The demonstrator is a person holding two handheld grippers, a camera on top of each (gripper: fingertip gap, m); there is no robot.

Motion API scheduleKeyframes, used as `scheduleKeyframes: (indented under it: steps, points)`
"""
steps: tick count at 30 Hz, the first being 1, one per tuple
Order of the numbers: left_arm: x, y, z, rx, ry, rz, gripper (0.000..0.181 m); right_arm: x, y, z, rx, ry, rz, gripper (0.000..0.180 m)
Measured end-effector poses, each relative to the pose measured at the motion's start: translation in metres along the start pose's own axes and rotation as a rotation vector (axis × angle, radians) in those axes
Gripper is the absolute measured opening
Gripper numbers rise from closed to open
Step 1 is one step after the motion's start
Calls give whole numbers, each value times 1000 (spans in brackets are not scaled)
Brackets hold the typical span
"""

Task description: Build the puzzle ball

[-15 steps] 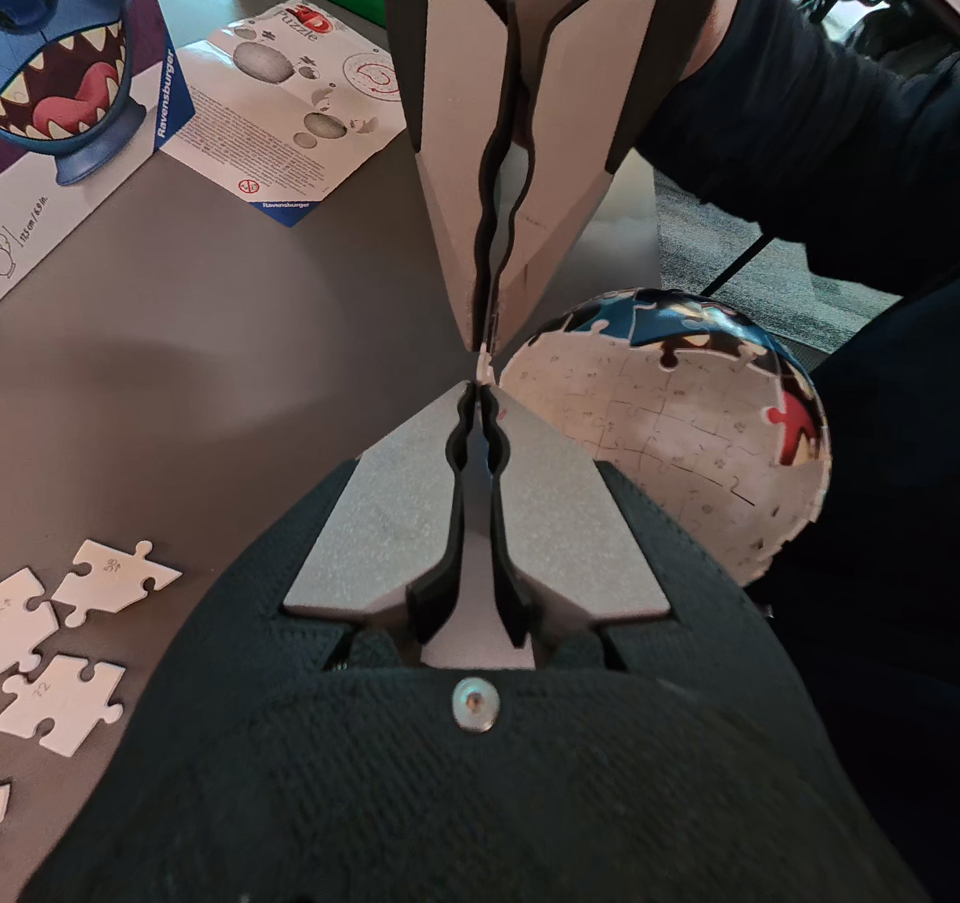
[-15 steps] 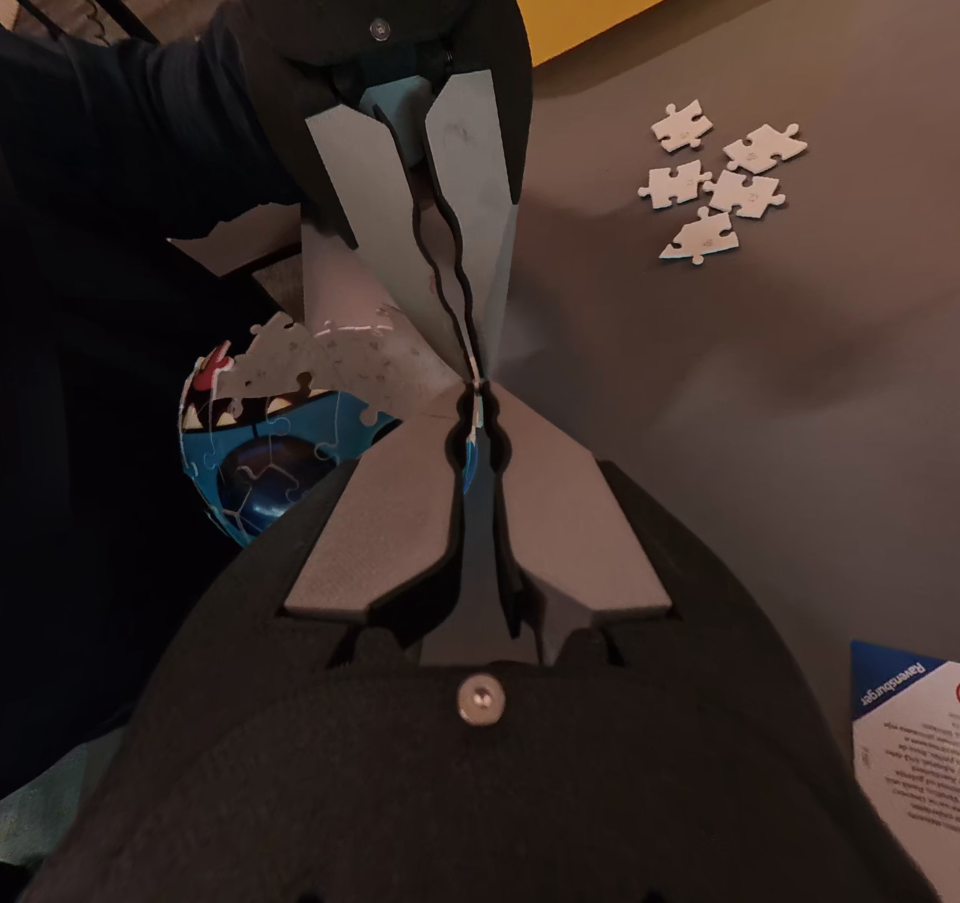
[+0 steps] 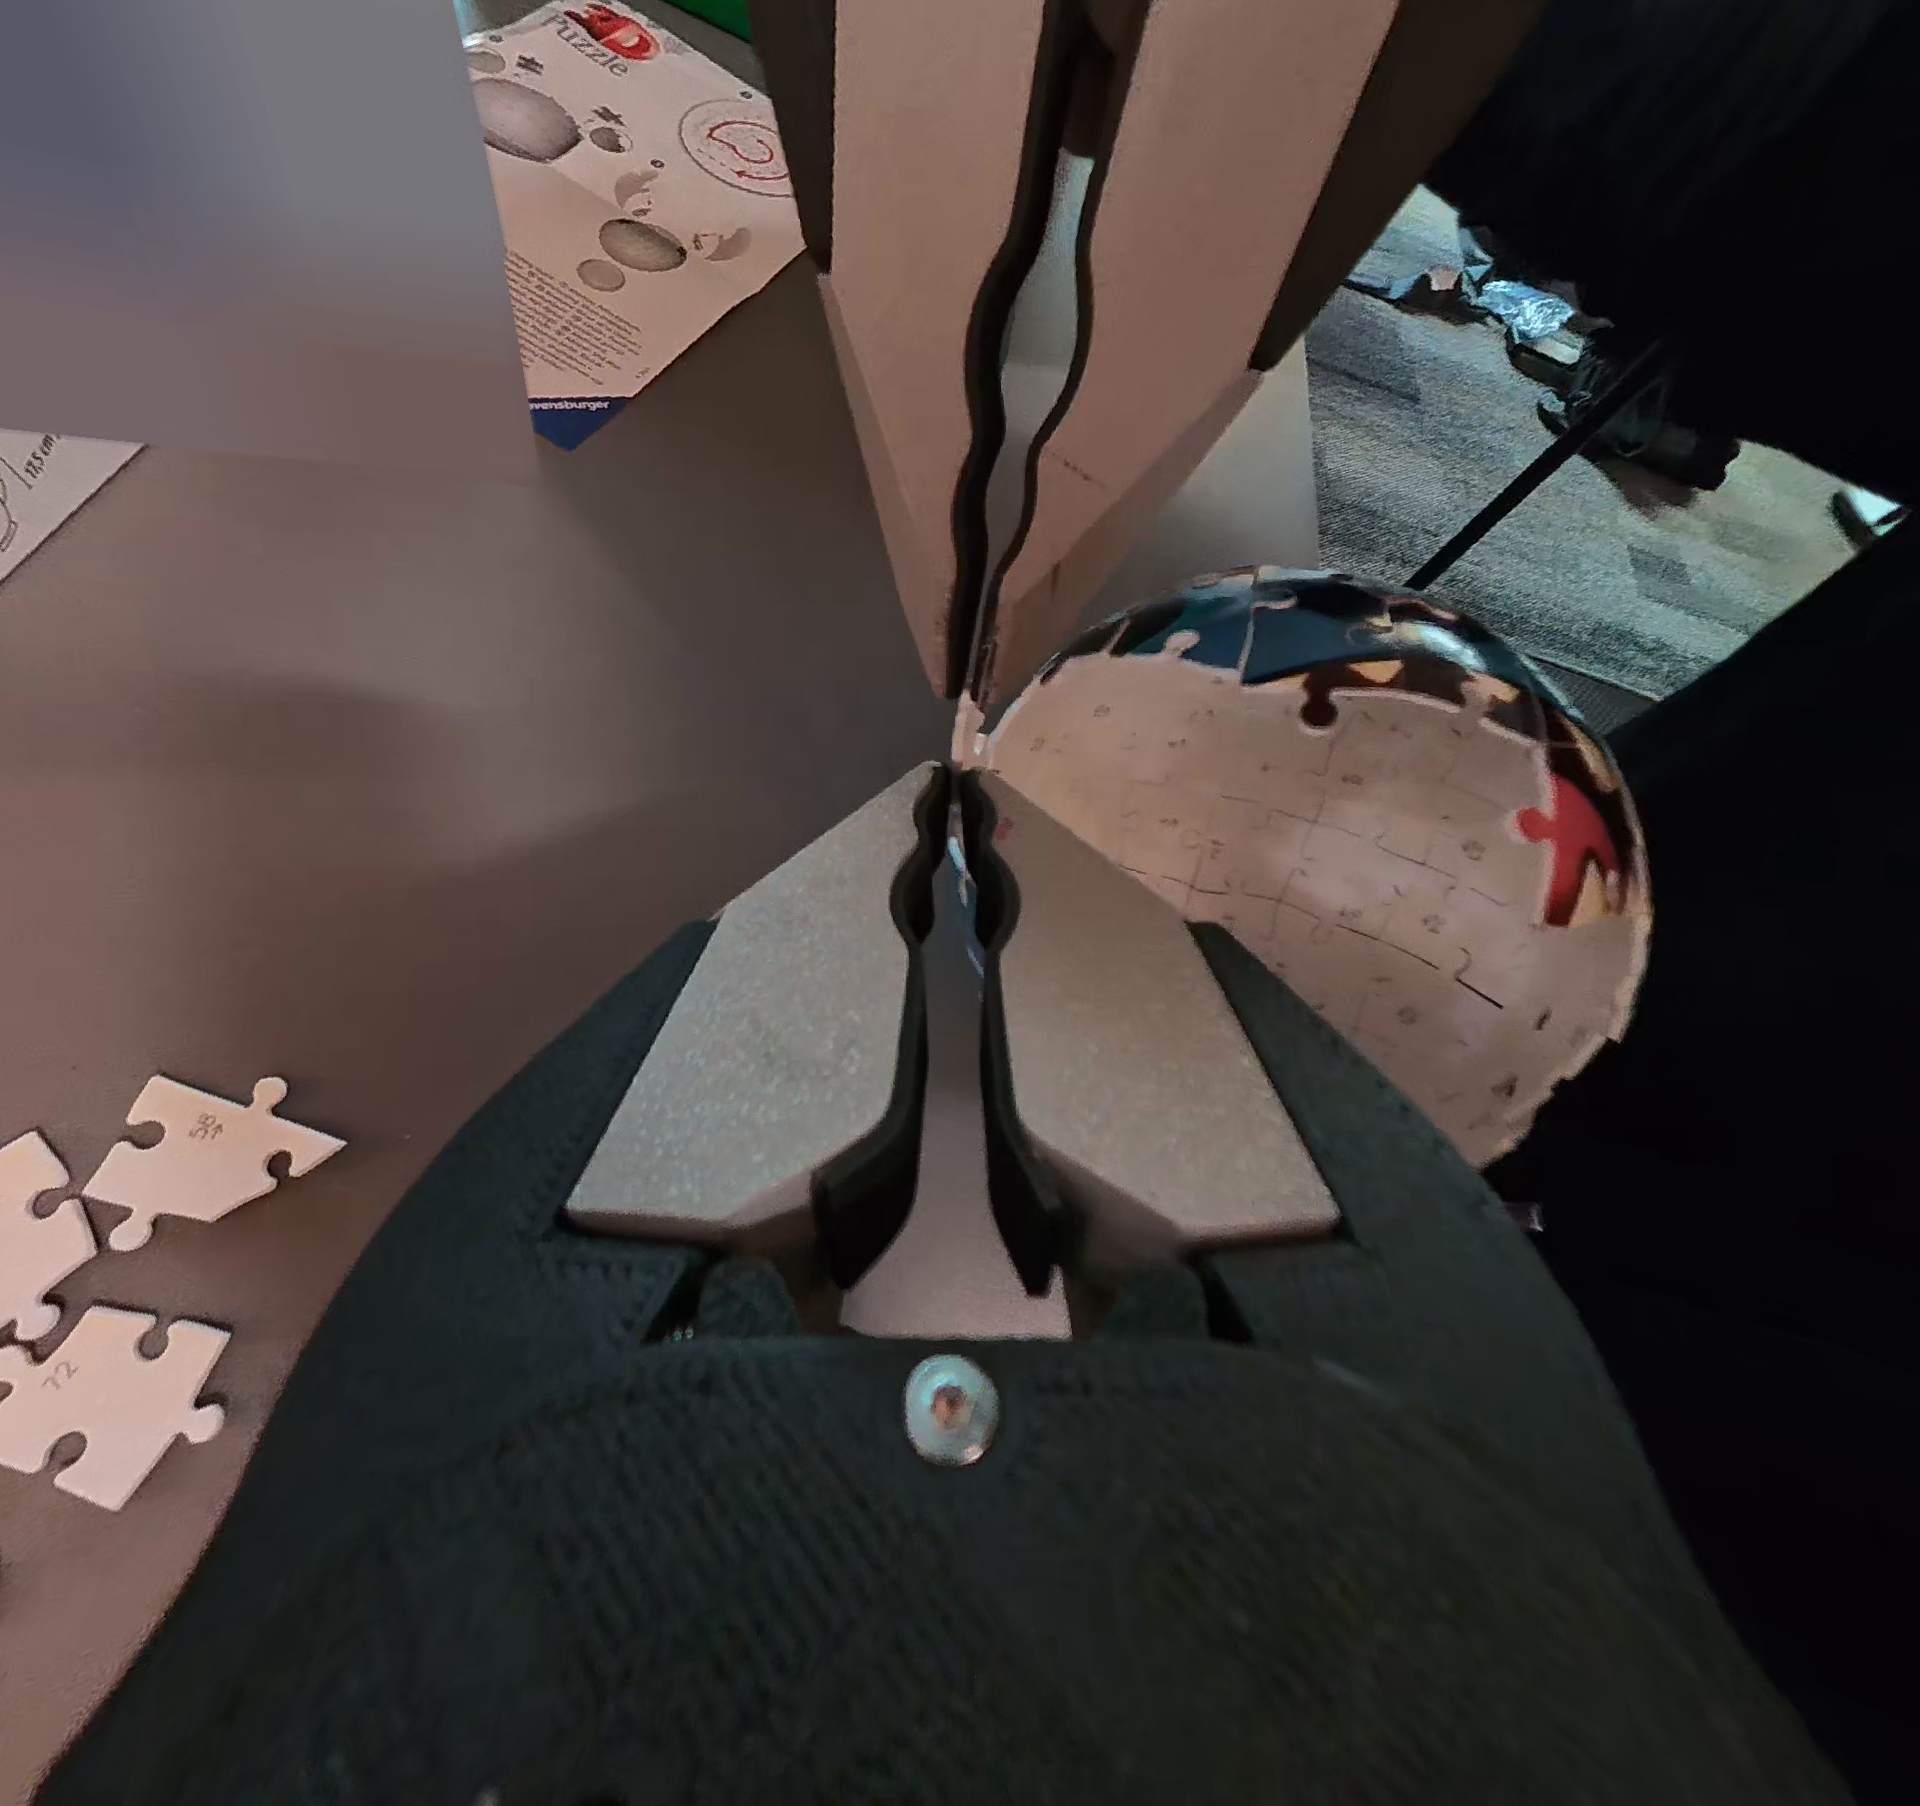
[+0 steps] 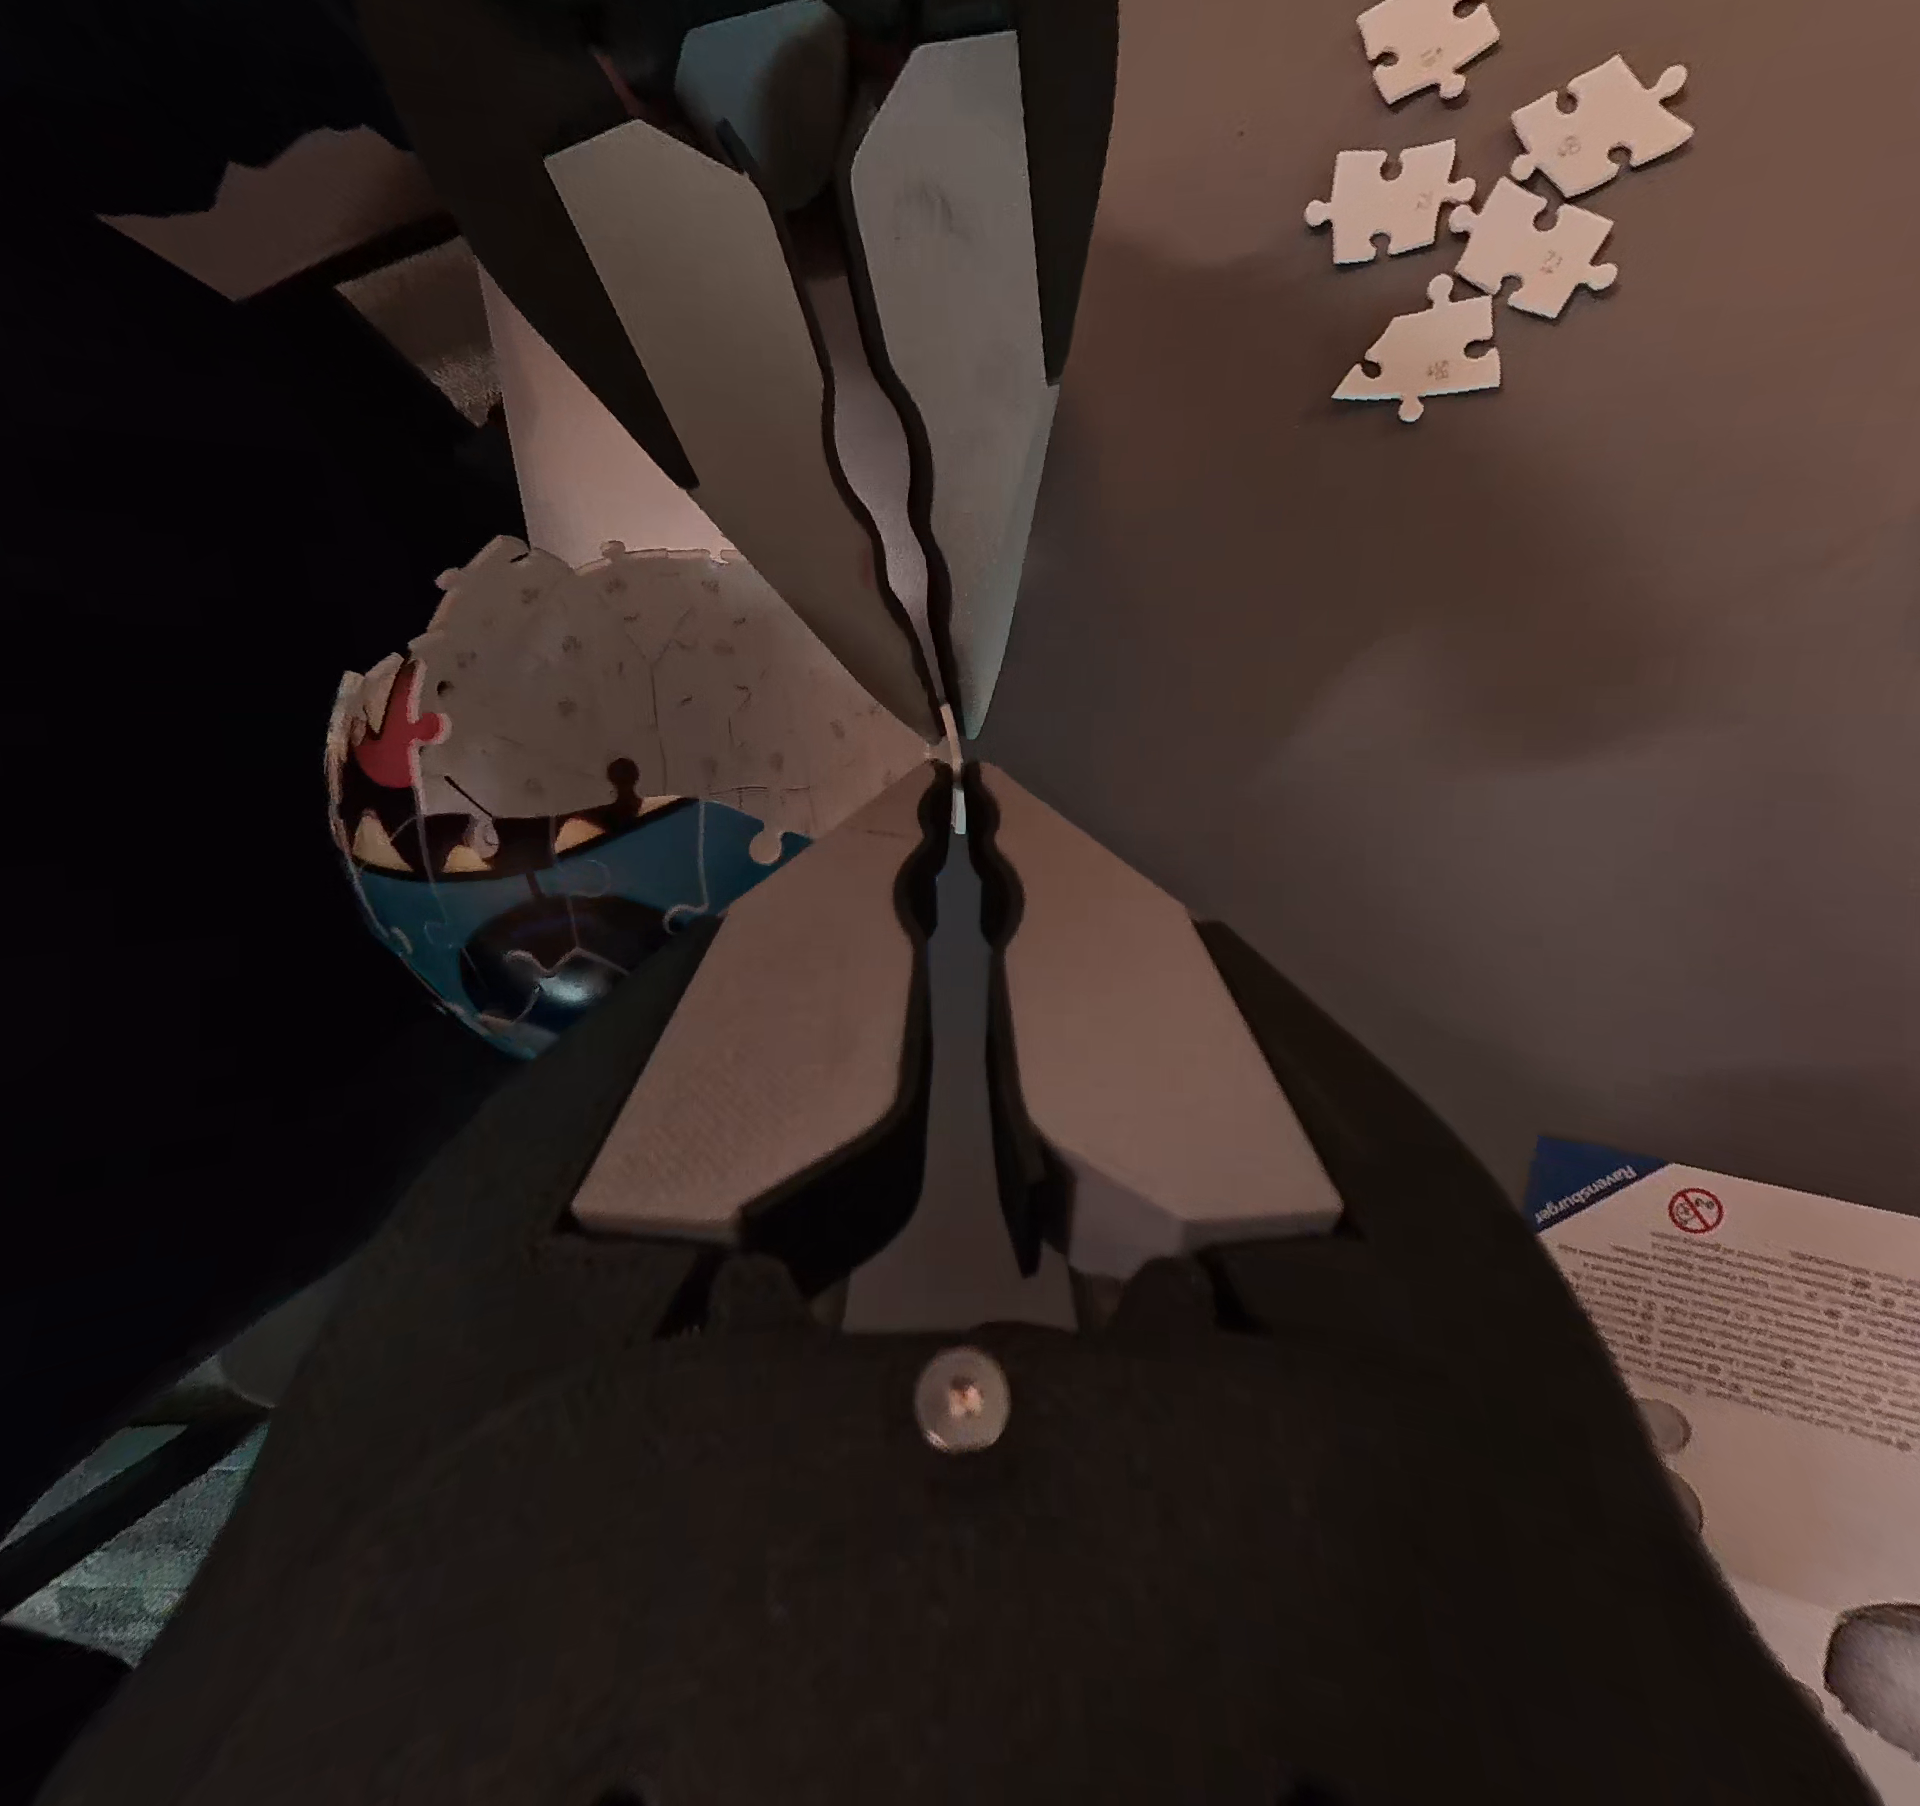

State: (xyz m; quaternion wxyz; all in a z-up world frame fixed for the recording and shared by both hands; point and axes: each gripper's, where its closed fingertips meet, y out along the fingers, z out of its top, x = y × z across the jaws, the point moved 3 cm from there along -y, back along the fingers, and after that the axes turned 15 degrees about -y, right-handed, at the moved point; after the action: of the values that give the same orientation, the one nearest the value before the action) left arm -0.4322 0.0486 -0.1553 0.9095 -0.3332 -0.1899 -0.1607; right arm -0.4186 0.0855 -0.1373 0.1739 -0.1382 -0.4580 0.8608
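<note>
Both claws, left claw point(image 3: 954, 780) and right claw point(image 4: 954, 780), tip-to-tip, pinching puzzle ball point(image 3: 1351, 842) rim.

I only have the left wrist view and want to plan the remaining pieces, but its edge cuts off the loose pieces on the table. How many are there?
Observer: The right wrist view shows five loose pieces in one cluster on the table, all blank side up.
Operator: I mostly see the ball's pale inside. What is on the outside lower down?
Observer: Below the rim, the puzzle ball has a blue printed face with teeth and a dark rounded patch.
Operator: Is the right gripper clamped on the rim?
Observer: It looks so. A thin white edge sits pinched at the right gripper, and the left gripper is shut tip to tip against it.
</note>
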Motion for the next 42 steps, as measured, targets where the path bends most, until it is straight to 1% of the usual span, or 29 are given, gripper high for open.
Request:
scheduleKeyframes:
  steps: [2,5,8,12,14,24,42]
  points:
    - [0,-1,1,4,-18,-2,1,0,0,1,-22,3,-1,0]
    - [2,-7,4,29,-35,-21,12,-3,2,2,-59,1,26,0]
    - [2,-14,4,33,-34,-5,21,-4,6,4,-88,-3,32,0]
    - [-4,-19,-2,12,-19,84,34,-5,9,3,-105,-12,21,0]
    - [-4,-17,-6,-5,-5,108,34,-6,10,2,-105,-16,17,0]
    - [-3,-9,-9,-50,-1,119,37,-5,14,-3,-167,-26,22,0]
    - [-7,4,-14,-157,34,147,35,-5,17,-5,-182,-76,13,0]
